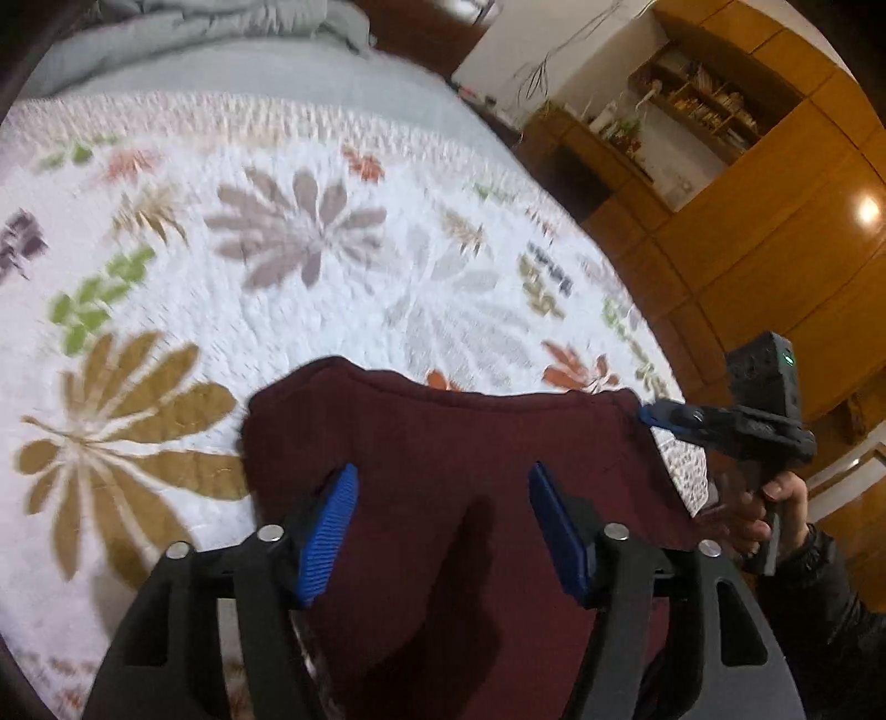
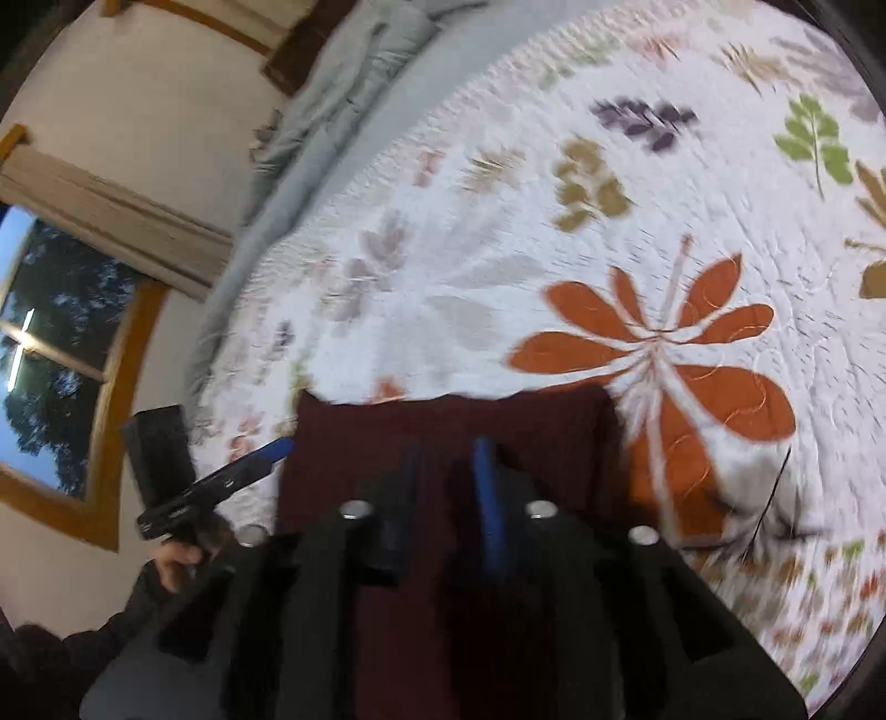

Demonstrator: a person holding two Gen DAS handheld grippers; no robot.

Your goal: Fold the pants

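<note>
Dark maroon pants (image 1: 454, 459) lie folded on a white floral quilt (image 1: 310, 310); they also show in the right wrist view (image 2: 443, 426). My left gripper (image 1: 440, 498) is open above the pants, its blue pads wide apart. My right gripper (image 2: 446, 476) hovers over the pants with its pads a narrow gap apart and nothing between them. In the left wrist view the right gripper (image 1: 662, 416) sits at the pants' right corner. In the right wrist view the left gripper (image 2: 271, 451) sits at the pants' left edge.
The quilt (image 2: 609, 221) covers a bed with a grey blanket (image 1: 183, 33) at its far end. Wooden cabinets and shelves (image 1: 747, 166) stand to the right of the bed. A window (image 2: 50, 354) is on the wall to the left.
</note>
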